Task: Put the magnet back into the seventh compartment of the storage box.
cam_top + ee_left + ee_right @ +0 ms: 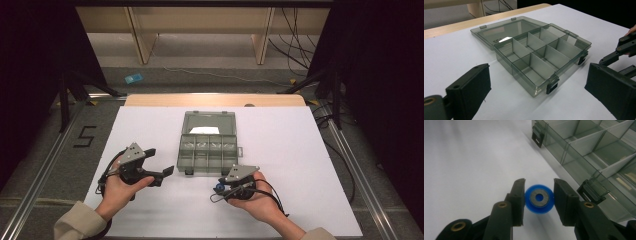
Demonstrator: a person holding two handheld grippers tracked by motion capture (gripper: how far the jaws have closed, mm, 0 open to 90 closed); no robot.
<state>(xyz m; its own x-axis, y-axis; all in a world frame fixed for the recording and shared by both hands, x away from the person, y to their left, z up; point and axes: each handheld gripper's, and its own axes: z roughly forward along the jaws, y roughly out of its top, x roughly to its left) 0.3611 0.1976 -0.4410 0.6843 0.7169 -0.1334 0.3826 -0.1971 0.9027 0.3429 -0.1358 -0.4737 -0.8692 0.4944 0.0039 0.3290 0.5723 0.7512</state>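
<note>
Fingers of the right gripper (539,202) clamp a blue ring magnet (539,198) from both sides, its flat face and centre hole turned toward that gripper's camera, so its axis runs along the fingers. It hangs just above the white desk (300,150), near the front right corner of the open compartment box (207,150). Left gripper (159,161) fingers stand wide apart, aimed at the box.

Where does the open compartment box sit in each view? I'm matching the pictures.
High view: compartment box at table centre, lid open away from the person.
Left gripper view: centre, beyond the jaws.
Right gripper view: upper right.
Shared landmark: its black front latches.
</note>
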